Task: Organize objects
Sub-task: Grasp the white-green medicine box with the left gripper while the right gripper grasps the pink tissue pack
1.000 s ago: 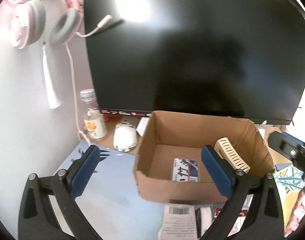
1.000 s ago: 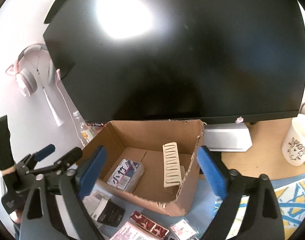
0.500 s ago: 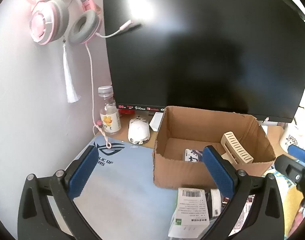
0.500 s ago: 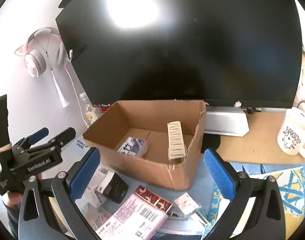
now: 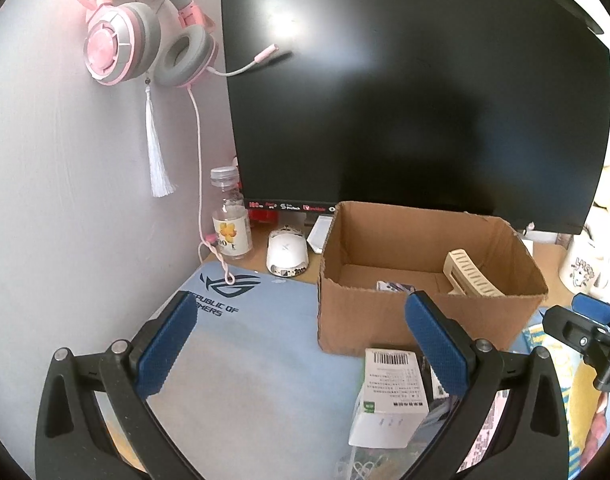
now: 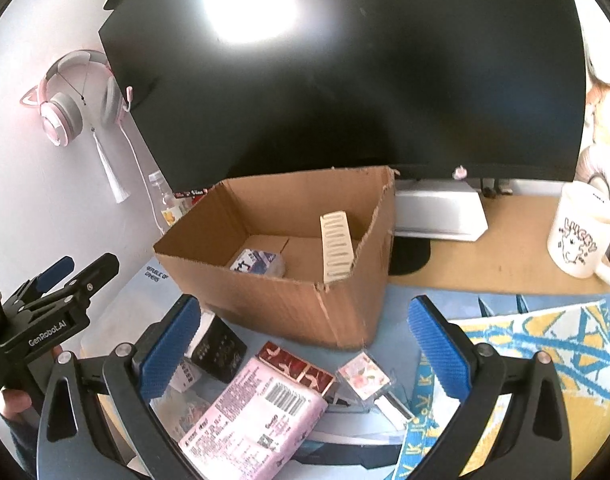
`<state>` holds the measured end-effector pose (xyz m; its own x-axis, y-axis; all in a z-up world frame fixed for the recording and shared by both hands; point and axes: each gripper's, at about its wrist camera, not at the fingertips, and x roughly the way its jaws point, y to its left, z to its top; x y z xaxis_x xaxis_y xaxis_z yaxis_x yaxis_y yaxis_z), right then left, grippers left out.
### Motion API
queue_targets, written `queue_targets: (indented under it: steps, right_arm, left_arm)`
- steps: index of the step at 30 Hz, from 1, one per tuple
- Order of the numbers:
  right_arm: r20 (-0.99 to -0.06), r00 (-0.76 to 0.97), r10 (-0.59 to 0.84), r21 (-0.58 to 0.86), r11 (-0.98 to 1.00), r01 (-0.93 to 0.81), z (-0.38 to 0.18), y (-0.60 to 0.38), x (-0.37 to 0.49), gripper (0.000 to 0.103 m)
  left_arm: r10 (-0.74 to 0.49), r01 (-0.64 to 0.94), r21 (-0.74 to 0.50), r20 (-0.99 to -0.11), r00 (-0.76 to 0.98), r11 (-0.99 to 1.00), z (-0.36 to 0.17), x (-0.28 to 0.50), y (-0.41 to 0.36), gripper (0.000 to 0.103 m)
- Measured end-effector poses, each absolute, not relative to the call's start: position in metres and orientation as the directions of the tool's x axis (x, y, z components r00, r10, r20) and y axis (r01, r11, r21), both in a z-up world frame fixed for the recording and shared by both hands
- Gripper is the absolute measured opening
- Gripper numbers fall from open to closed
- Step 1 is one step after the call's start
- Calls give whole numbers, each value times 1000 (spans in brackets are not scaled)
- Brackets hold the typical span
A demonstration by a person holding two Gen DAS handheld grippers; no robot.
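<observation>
- Left gripper point(image 5: 301, 342): fingers spread wide, nothing between them. It hovers over the blue mouse mat point(image 5: 241, 360), left of the cardboard box point(image 5: 421, 280).
- Right gripper point(image 6: 305, 348): fingers likewise spread and empty, poised above the loose pile in front of the box.
- Cardboard box: open-topped, standing on the surface in front of the dark monitor point(image 6: 345, 92). It already contains a small blue-and-white packet point(image 6: 257, 262) lying flat and a cream slotted piece point(image 6: 337, 246) leaning against the right wall.
- Items not yet boxed, all near the front wall of the box: a white carton with barcode point(image 5: 391, 392), a black carton point(image 6: 221, 350), a red patterned packet point(image 6: 295, 366), a pink printed pouch point(image 6: 253, 420) and a small floral card in a clear sleeve point(image 6: 365, 374).
- Handling, white carton: probably light, thin card — stiff enough to clamp across its two broad faces at mid-length; excess force would likely dent it.
- Handling, pink printed pouch: appears soft and glossy, so it may sag or slip; take it near one edge, well inside the fingers.
- Handling, floral card: flat and thin against the surface — likely the hardest pick; lift by a raised corner.
- Keep clear of the white mug point(image 6: 577, 240) at far right.
</observation>
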<state>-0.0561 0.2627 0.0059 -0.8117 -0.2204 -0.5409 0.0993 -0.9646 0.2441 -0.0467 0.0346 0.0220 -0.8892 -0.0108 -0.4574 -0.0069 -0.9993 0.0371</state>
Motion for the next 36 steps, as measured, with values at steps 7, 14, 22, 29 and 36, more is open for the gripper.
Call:
queue_targets:
  steps: [7,14,22,29,36]
  right_arm:
    - [-608,-763,-220,228,-969,97,-14,257,-57,103]
    - [-674,-684,-279,229,-959,165,-35,235,-59,103]
    - [-721,-645,-254,182,-967,178,-48,218,-62,103]
    - [-753,-612,-243,179,-970,165,-58,218,-66,103]
    - [-788,-543,-290,222,-957,188,-70,214,-68,103]
  left_arm:
    - [-16,-25,79,-488,-873,-997,9,-48,39,103]
    - [14,-72,88,-534,-845,-994,-4,-46,38,103]
    - [103,-151,33,-586,-804,-988,-13,-44,43,103]
    - [121,-193,52,-616,-778,-980,-20,-46,55,103]
    - [99,-191,77,-637,-764,-979,-27,-50,59,103]
